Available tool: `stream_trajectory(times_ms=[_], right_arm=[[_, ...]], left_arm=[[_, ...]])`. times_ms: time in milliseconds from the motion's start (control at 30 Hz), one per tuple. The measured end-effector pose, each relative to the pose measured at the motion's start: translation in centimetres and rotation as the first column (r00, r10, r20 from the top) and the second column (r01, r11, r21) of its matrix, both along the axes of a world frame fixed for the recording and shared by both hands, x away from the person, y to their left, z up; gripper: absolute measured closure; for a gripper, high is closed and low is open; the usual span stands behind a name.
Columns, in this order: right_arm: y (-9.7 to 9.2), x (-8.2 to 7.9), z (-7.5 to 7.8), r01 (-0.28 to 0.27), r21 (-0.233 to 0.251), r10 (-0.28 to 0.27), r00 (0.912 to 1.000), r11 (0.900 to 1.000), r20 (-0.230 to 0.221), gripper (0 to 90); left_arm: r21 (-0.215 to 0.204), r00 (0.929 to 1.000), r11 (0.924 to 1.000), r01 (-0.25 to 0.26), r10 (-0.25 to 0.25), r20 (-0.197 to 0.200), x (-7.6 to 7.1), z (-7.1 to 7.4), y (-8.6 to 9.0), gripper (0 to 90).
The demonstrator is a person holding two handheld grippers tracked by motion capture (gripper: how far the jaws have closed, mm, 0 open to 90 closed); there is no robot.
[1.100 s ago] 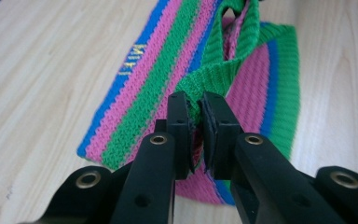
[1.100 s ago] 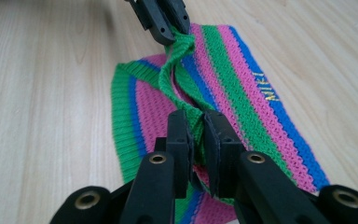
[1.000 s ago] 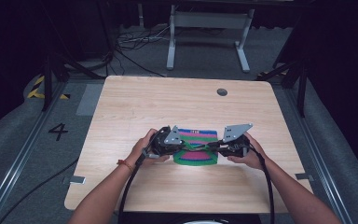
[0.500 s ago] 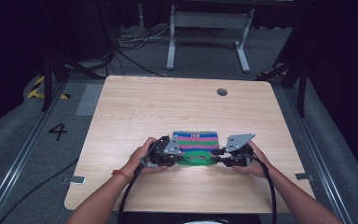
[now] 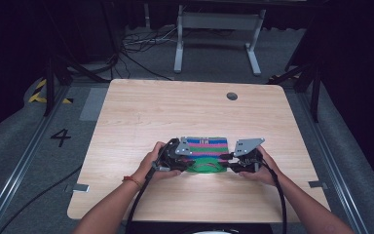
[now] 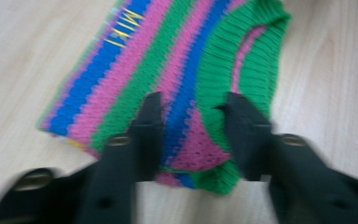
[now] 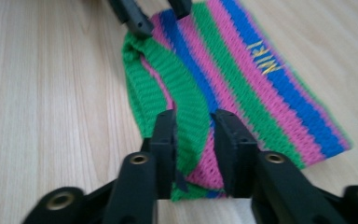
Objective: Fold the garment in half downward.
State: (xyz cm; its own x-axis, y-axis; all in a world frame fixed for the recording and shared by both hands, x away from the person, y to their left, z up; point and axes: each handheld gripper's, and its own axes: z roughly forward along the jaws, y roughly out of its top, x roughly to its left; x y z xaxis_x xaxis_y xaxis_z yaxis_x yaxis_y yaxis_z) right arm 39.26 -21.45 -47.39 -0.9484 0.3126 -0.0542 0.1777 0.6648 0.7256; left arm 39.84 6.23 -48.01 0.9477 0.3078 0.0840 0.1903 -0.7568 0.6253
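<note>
A knitted cloth (image 5: 207, 147) with green, pink and blue stripes and yellow letters lies flat on the wooden table (image 5: 175, 112). My left gripper (image 5: 191, 164) is at its near left corner and my right gripper (image 5: 224, 160) at its near right corner. In the left gripper view the jaws (image 6: 191, 100) stand apart over the cloth (image 6: 135, 60), with its folded green edge lying loose between them. In the right gripper view the jaws (image 7: 195, 116) also stand apart astride the green hem (image 7: 168, 88). Both pairs of jaws have just been opening. The left gripper's fingertips (image 7: 137, 21) show at the far end.
A round cable hole (image 5: 232, 96) sits near the table's far edge. Beyond the table stand a grey metal frame (image 5: 214, 29) and loose cables on the floor. A floor rail with the number 4 (image 5: 61, 137) runs along the left.
The cloth, held up and bunched between the grippers a second ago, now lies spread flat. Both grippers have come down to its near edge and their jaws have parted.
</note>
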Motion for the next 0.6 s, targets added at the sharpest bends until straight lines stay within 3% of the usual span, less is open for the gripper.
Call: stream_trajectory(times_ms=[100, 133, 200, 333, 433, 600], right_arm=[[-0.2, -0.2, -0.8, -0.002, -0.006, 0.002, 0.9998, 1.0, -0.018, 74.5], [-0.2, -0.3, -1.4, 0.002, -0.02, -0.002, 0.9999, 0.9998, -0.015, 74.4], [-0.3, -0.3, -1.7, 0.012, -0.019, -0.012, 0.9998, 0.9997, -0.016, 74.2], [-0.4, -0.7, -2.2, 0.025, -0.003, -0.025, 0.9996, 0.9997, 0.009, 74.7], [-0.2, -1.1, -2.2, 0.025, -0.024, -0.024, 0.9987, 0.9994, 0.046, 74.9], [-0.3, -1.0, -2.3, 0.029, -0.012, -0.029, 0.9991, 0.9995, 0.032, 75.6]], left_arm=[[-0.008, 0.9998, 0.9999, -0.011, 0.011, 0.018, -0.3, -0.3, -0.1, 64.1], [-0.01, 0.9994, 0.9997, -0.023, 0.023, 0.025, -0.3, -0.3, -0.1, 56.5], [-0.019, 0.9983, 0.9985, -0.052, 0.053, 0.025, -0.4, -0.5, 0.1, 52.7], [-0.129, 0.997, 0.9896, -0.065, 0.07, 0.034, -0.6, -1.7, 1.2, 49.6], [-0.151, 0.9968, 0.9859, -0.072, 0.076, 0.023, -0.4, -2.0, 1.5, 46.7], [-0.166, 0.9975, 0.9837, -0.07, 0.068, -0.015, 0.2, -2.1, 1.6, 43.8]])
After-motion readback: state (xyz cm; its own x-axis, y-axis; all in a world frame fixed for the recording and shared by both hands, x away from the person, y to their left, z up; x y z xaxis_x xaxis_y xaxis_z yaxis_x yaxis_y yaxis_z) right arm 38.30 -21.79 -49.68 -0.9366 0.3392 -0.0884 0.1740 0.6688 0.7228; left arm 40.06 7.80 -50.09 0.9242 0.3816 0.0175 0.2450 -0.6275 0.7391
